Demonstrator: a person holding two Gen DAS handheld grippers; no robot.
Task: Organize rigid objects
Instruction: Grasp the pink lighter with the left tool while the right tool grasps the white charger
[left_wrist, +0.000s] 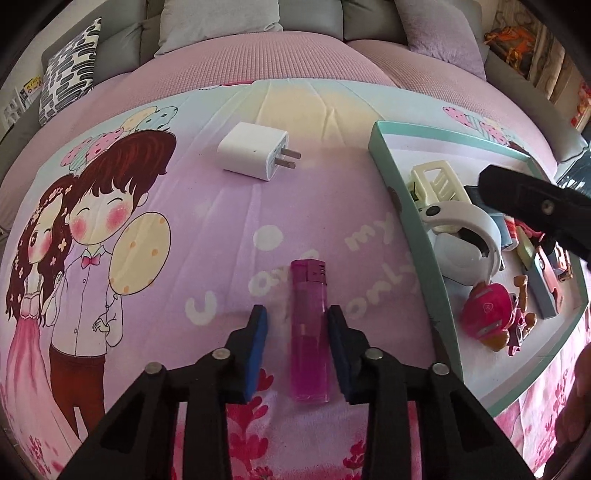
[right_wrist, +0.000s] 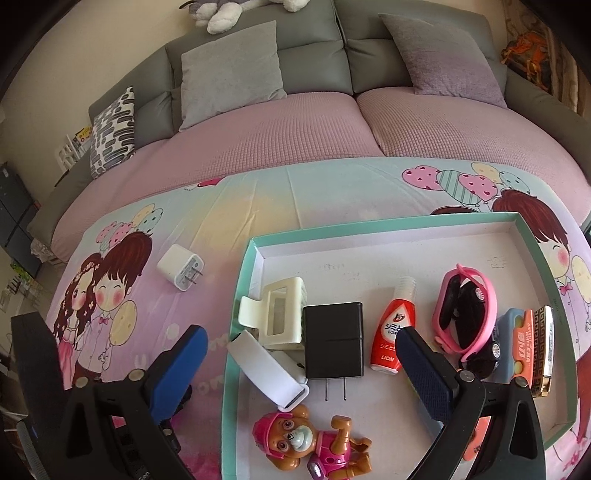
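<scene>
Purple lighter (left_wrist: 308, 332), light, rigid, slick, lies between left gripper's (left_wrist: 297, 347) unclenched pads, beside tray (left_wrist: 413, 221); right gripper (right_wrist: 303, 365) released.

A cartoon-printed sheet (left_wrist: 155, 229) with a smiling couple and balloons covers the surface in front of the grey sofa. Directly on it lie a pink lighter (left_wrist: 308, 332), a white charger (left_wrist: 255, 150) on its side with prongs pointing right, and a teal-rimmed tray (right_wrist: 242, 332) off to the right.
</scene>
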